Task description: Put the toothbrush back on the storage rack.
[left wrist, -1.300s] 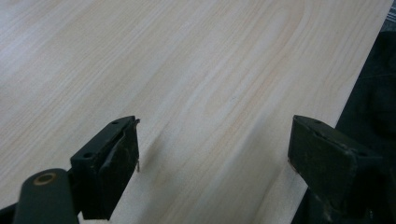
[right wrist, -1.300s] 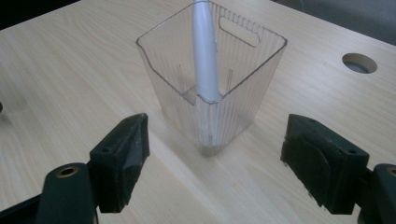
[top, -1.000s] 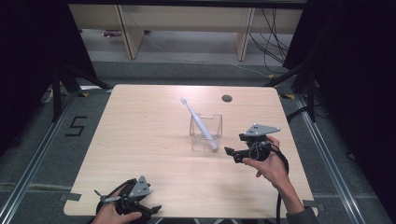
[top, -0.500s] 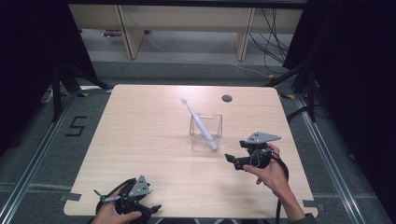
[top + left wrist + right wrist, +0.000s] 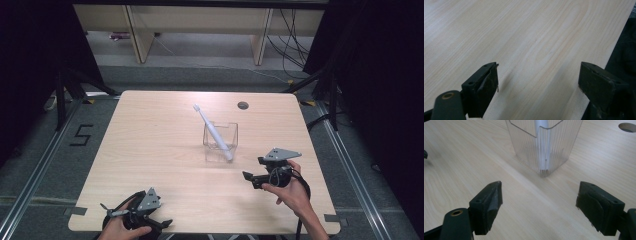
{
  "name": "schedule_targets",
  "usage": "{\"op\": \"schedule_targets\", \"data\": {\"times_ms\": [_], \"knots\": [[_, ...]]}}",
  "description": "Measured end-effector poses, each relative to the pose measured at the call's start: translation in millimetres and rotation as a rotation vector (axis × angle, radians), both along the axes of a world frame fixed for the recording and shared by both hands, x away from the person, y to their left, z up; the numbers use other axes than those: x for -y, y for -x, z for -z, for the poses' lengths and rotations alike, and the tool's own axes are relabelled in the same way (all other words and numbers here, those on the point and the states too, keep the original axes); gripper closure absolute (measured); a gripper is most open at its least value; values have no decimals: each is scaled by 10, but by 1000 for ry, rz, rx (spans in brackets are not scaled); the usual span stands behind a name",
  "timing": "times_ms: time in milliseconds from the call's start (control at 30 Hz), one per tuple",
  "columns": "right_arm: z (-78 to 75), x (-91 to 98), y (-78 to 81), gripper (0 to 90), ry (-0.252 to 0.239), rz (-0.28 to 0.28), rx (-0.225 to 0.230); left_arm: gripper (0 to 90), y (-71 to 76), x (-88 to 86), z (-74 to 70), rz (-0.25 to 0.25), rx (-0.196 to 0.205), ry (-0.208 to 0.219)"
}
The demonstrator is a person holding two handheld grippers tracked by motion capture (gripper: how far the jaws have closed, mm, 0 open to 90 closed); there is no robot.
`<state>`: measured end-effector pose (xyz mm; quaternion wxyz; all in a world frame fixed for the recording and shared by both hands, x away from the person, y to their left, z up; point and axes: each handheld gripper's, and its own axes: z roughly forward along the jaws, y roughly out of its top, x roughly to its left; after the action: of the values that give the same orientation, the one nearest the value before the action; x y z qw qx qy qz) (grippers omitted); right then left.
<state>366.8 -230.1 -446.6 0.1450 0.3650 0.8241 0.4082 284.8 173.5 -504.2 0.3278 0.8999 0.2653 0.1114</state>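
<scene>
A clear ribbed square cup [image 5: 220, 142] stands upright near the table's middle, with a white toothbrush [image 5: 212, 131] leaning in it, head up toward the far left. In the right gripper view the cup [image 5: 544, 145] stands just beyond the jaws with the toothbrush handle [image 5: 542, 142] inside. My right gripper [image 5: 252, 175] hovers open to the right and a little nearer than the cup, jaws wide apart [image 5: 539, 207] with nothing between them. My left gripper [image 5: 150, 222] rests at the table's near left edge, open and empty, over bare wood [image 5: 537, 82].
The light wooden table [image 5: 150, 140] has a round cable hole [image 5: 243, 105] at the far right, also in the right gripper view as a hole [image 5: 627, 127]. Dark floor, a taped "5" [image 5: 81, 135] and shelf legs lie beyond the edges.
My right gripper has drawn back from the cup toward the near edge and slightly right. The left gripper and the cup with the toothbrush have stayed put.
</scene>
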Motion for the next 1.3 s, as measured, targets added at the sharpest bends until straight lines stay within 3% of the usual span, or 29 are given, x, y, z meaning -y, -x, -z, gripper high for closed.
{"op": "schedule_targets", "data": {"times_ms": [167, 233, 300, 400, 567, 600, 700, 800, 833, 867, 967, 1000, 1100, 1133, 1200, 1267, 1300], "knots": [[35, 42, 42, 210, -12, 23, -29, 156, -1, -2, -2, 0, 2, -1], [48, 66, 37, 209, -1, 11, -8, 156, -2, 0, 2, -9, -15, 1], [66, 61, 65, 209, -18, 26, -26, 156, 2, 1, -1, -3, 0, 1], [79, 72, 87, 209, -3, 15, -32, 156, 0, 5, 0, -2, 1, 2], [116, 83, 123, 210, -9, 7, -15, 156, -10, -2, -1, 3, -9, -6], [116, 78, 156, 209, -18, 27, -51, 156, -8, 0, 0, 3, -7, -6], [144, 106, 171, 209, -2, 11, -27, 156, 0, 3, 1, -1, 1, -3], [168, 117, 221, 209, -19, 23, -46, 156, -1, 4, 10, -15, -12, 3], [173, 139, 223, 209, -10, 16, -28, 156, 1, 7, 15, -19, -10, 6], [185, 143, 234, 209, -19, 13, -33, 156, -12, -2, 4, 6, -5, -9], [211, 153, 284, 209, -37, 19, -43, 156, -10, 6, 6, 1, -7, -9], [204, 175, 290, 209, -9, 18, -23, 156, -10, 5, 6, 1, -7, -9], [202, 184, 334, 209, -27, 15, -36, 156, -6, 3, 10, -11, -19, -5], [200, 196, 332, 209, -20, 7, -17, 156, -6, 4, 13, -14, -16, -2], [198, 194, 359, 209, -31, 16, -30, 156, -12, 0, 4, 2, -8, -10], [205, 209, 362, 209, -26, 12, -10, 156, -12, 1, 3, 0, -7, -9], [200, 211, 374, 209, -24, 12, -29, 156, -13, -2, 1, 2, -7, -11]]}}
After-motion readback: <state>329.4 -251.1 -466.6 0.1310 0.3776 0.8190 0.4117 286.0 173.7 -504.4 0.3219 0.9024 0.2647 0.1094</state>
